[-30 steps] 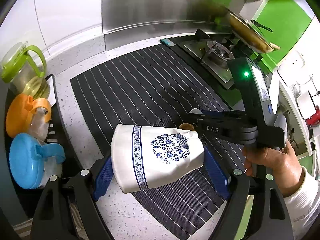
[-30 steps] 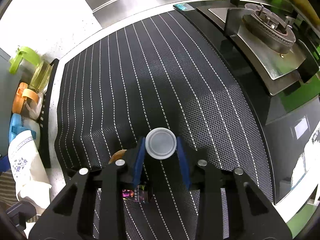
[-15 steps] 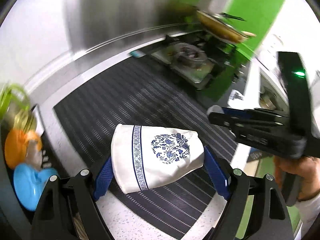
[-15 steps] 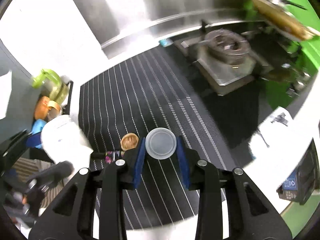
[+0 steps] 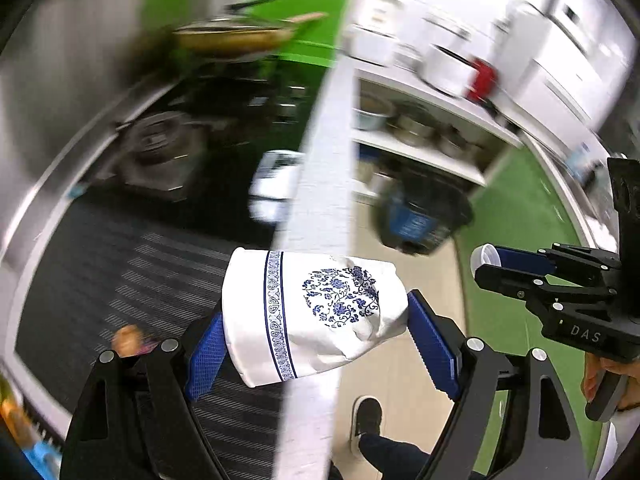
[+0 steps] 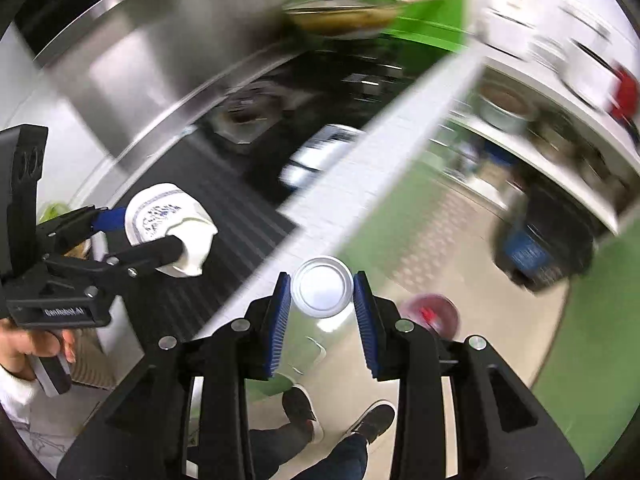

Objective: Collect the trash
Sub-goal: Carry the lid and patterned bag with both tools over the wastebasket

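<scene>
Crumpled paper cup (image 5: 316, 312) sits clamped sideways between my left gripper's (image 5: 316, 344) pads; my right gripper (image 6: 322, 300) pinches a clear plastic cup (image 6: 322, 287).

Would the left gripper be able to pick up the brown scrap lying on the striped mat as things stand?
Probably not: the left gripper is already shut on the crumpled paper cup, so its jaws are full, though the brown scrap lies uncovered on the striped mat.

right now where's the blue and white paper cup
The paper cup lies on its side, clamped between the left gripper fingers, over the counter edge; the right wrist view shows it at far left.
</scene>
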Available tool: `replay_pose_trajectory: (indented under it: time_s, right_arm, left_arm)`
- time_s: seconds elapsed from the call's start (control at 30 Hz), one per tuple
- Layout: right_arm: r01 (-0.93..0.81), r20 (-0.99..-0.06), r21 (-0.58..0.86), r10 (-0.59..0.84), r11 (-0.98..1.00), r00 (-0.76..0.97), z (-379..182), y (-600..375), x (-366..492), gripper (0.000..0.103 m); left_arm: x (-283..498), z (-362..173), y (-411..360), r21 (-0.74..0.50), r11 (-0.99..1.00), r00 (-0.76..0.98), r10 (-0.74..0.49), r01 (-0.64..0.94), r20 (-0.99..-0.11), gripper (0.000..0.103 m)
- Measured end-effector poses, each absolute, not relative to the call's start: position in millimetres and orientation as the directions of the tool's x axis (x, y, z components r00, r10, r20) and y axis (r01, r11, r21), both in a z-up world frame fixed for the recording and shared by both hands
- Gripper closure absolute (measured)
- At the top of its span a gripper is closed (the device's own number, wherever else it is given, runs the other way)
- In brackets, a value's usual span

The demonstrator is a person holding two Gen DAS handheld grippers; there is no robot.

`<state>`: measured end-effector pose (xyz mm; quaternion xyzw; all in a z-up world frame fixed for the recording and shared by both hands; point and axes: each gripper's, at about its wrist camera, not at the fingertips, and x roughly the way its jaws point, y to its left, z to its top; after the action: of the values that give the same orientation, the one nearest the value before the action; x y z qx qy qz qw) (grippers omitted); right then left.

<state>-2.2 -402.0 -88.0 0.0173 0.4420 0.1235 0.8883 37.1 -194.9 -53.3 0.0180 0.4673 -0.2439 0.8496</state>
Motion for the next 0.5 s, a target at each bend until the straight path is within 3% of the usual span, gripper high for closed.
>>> replay_pose_trajectory:
  time_s: [0.23, 0.5]
  right_arm:
    - [-0.026, -0.795, 0.154, 0.139, 0.988, 0.59, -116.1, -493.4, -28.0, 0.071]
    - [-0.008, -0.832, 0.166, 0.144, 0.986, 0.535, -189.5, -563.8, 7.6, 0.071]
  left_arm:
    - [27.7, -76.2, -291.9, -0.225, 0.792, 0.349, -0.479, 0.568, -0.805, 0.023]
    - [45.6, -141.2, -352.2, -0.224, 0.805, 0.308, -0.444, 0.549, -0.842, 0.023]
